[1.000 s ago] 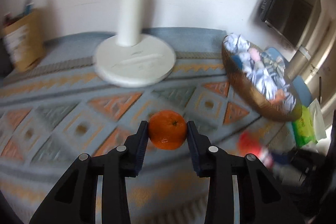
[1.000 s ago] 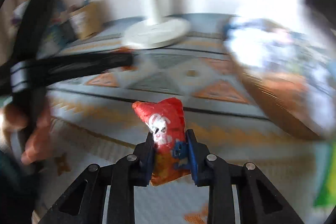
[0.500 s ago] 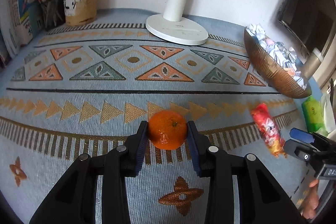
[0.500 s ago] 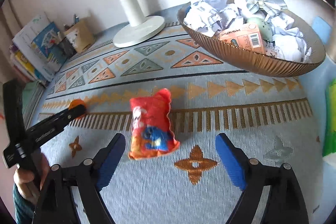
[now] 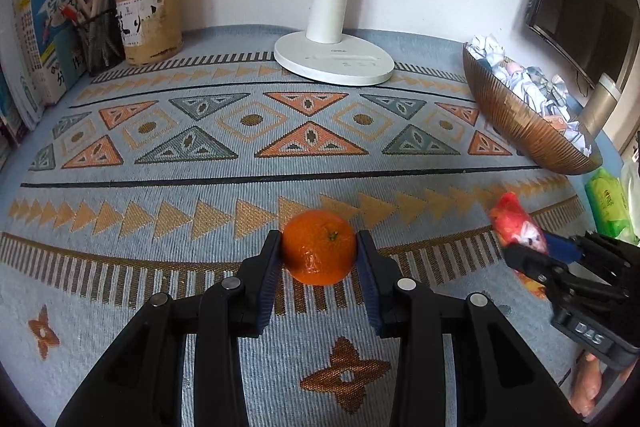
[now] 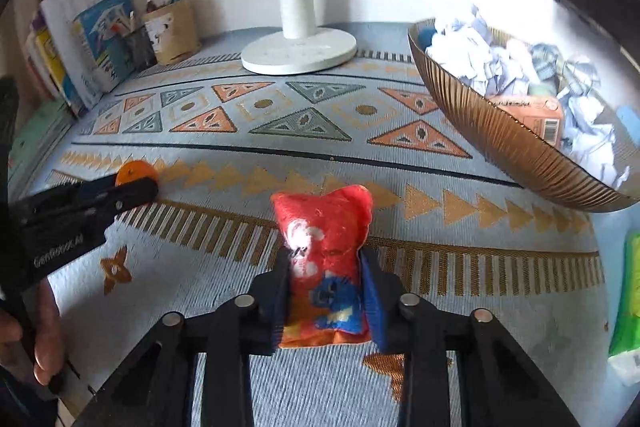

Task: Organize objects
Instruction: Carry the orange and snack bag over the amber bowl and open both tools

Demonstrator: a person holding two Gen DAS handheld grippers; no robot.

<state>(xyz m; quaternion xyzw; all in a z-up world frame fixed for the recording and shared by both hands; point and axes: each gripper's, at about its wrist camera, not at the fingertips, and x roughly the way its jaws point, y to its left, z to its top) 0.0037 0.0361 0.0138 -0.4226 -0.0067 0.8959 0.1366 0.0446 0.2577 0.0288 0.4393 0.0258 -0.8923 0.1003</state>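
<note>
Left of the bowl [image 6: 520, 151] | my right hand-held gripper [image 6: 326, 291] closing across soft, crushable snack bag [image 6: 324, 255] | left hand-held gripper [image 5: 318, 259] clamps firm, round orange [image 5: 319, 253]

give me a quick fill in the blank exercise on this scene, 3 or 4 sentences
1. The left gripper is shut on the ____.
2. The right gripper's jaws are closing, with the red ____ between them.
3. The crumpled paper lies in the ribbed ____.
4. The white lamp base stands on the patterned ____.

Missing words: orange; packet; bowl; cloth
</note>
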